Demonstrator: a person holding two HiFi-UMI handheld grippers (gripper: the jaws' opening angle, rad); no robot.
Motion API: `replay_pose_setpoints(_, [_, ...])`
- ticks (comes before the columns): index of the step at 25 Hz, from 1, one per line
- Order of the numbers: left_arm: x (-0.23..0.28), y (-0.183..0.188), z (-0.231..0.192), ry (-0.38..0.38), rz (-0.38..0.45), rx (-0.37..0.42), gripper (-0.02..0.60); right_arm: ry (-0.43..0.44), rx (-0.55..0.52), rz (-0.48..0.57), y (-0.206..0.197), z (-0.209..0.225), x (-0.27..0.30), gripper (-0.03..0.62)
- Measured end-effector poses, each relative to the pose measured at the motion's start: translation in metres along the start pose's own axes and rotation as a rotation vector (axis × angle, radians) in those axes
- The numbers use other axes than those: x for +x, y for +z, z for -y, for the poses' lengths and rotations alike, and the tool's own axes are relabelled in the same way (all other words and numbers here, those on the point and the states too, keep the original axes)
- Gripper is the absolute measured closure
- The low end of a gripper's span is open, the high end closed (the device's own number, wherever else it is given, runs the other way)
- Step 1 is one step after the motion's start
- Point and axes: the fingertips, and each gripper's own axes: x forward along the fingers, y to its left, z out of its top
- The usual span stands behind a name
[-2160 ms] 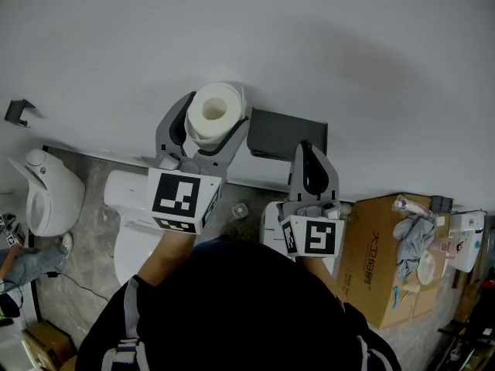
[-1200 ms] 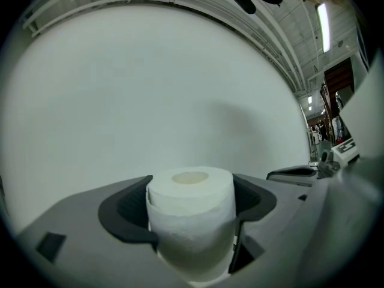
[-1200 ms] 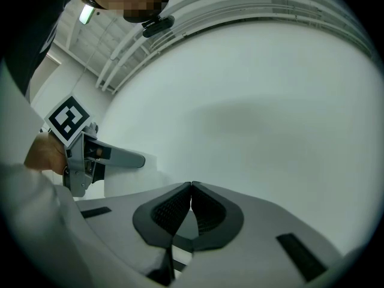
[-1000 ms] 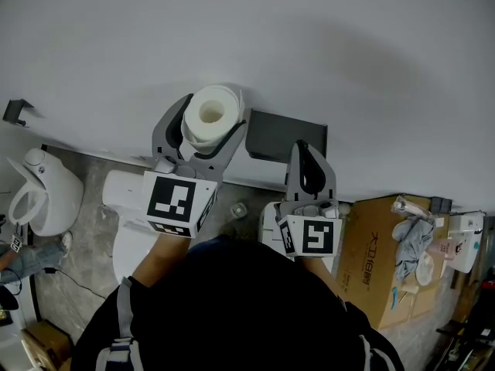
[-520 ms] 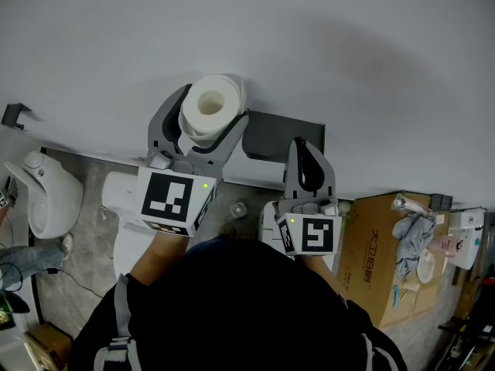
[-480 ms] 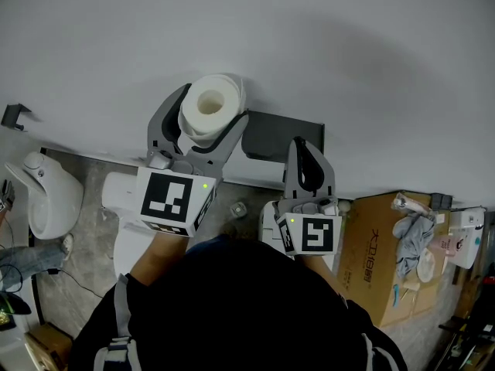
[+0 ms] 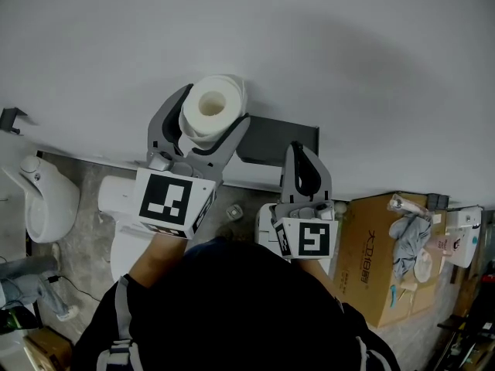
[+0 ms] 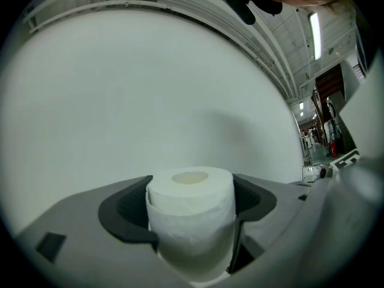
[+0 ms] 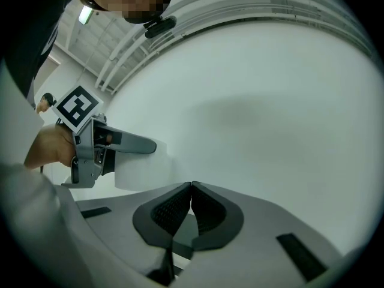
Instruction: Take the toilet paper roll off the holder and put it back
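A white toilet paper roll (image 7: 210,107) is clamped upright between the grey fingers of my left gripper (image 7: 213,108), held out in front of the pale wall. In the left gripper view the roll (image 8: 191,215) fills the gap of that gripper (image 8: 192,204), with a pad pressing on each side. The dark holder (image 7: 267,137) is a flat plate on the wall just right of the roll, with nothing on it. My right gripper (image 7: 299,153) is shut with nothing in it, its tip by the holder's lower right edge; its pads (image 9: 180,207) meet in the right gripper view.
A white toilet (image 7: 122,211) stands below the left gripper, and a second white fixture (image 7: 42,195) stands at the far left. A cardboard box (image 7: 375,265) with a cloth (image 7: 406,238) on it sits at the lower right. A small black bracket (image 7: 11,119) hangs on the wall.
The left gripper has edged slightly up and left with the roll still in it. The right gripper has stayed shut and in place.
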Motion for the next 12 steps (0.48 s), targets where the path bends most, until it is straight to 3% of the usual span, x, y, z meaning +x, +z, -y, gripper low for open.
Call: replay_pose_setpoints(12, [0.027, -0.007, 0.037, -0.094, -0.031, -0.043, 0.192, -0.039, 0.019, -0.01, -0.005, 0.017, -0.005, 0.571])
